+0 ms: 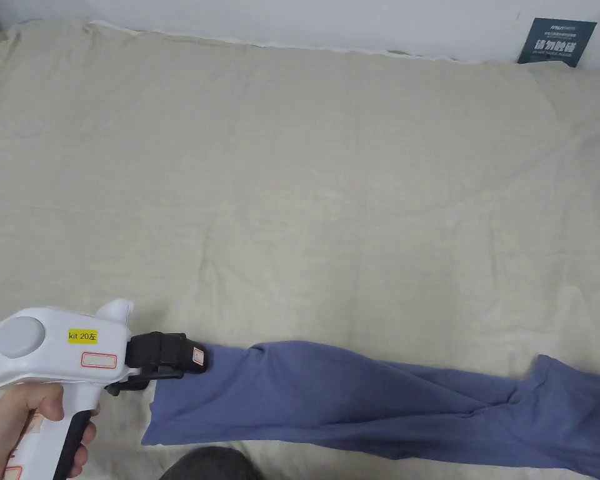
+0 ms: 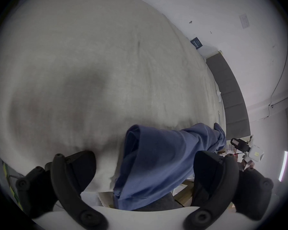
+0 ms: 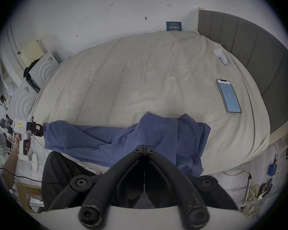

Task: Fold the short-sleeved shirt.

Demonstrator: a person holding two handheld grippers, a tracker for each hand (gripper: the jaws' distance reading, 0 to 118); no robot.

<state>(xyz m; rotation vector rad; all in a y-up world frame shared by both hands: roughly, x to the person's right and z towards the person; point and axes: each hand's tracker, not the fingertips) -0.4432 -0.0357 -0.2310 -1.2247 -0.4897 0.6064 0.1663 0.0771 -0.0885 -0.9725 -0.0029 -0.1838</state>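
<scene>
Risk first: the shirt is bunched into a long rope along the near edge of the bed, part of it hanging off the edge on my side. If I start folding from this it creases in crooked; it needs spreading flat up the bed. If the right hold slips, I judge the overhanging part drags the shirt off.

Left hand-held gripper: in its own view the jaws are spread wide, shirt hem lying between them, neither jaw pressing it. From the head view it sits just at the shirt's left end.

Right hand-held gripper: jaws pressed together, tips against the shirt's right part; I can't tell if cloth is pinched.

Farther off, a phone lies near the headboard, well apart.
</scene>
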